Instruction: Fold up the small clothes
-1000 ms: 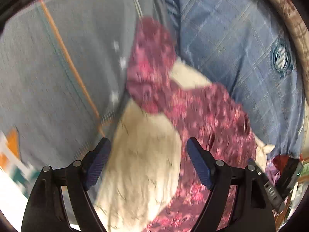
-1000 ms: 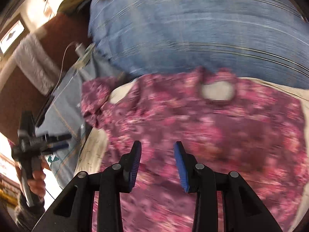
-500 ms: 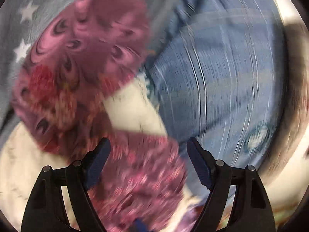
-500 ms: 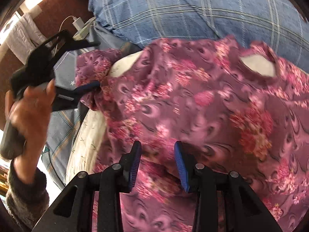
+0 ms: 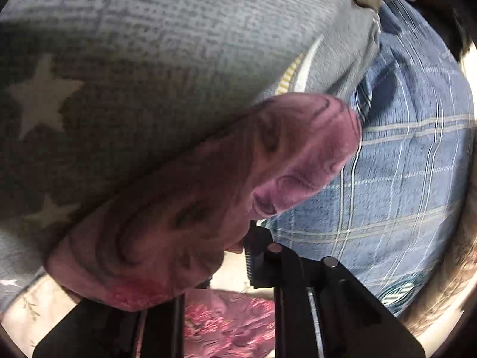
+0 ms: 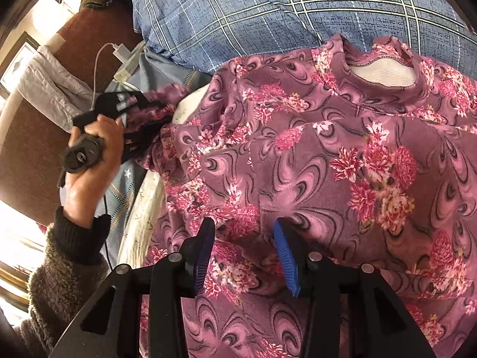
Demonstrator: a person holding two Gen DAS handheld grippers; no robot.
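A purple shirt with pink flowers (image 6: 298, 164) lies spread flat on a cream sheet (image 6: 140, 214), its neck hole toward a blue plaid pillow. At the left, the shirt's sleeve (image 6: 167, 101) is bunched in my left gripper (image 6: 143, 113), held by a person's hand (image 6: 95, 155). In the left wrist view the sleeve (image 5: 208, 194) fills the space between the fingers of the left gripper (image 5: 220, 268), whose jaws are closing on it. My right gripper (image 6: 243, 238) hovers low over the shirt's lower middle. Its jaws are opening, and only flat cloth lies below them.
The blue plaid pillow (image 6: 268, 15) lies beyond the shirt. A grey-blue blanket with white stars (image 5: 149, 44) lies left of it. A white charger with a cable (image 6: 120, 52) rests by the brown headboard at the left.
The left gripper dropped and rolled onto the left sleeve and closed around it. The right gripper sank closer to the shirt, its jaws a little wider.
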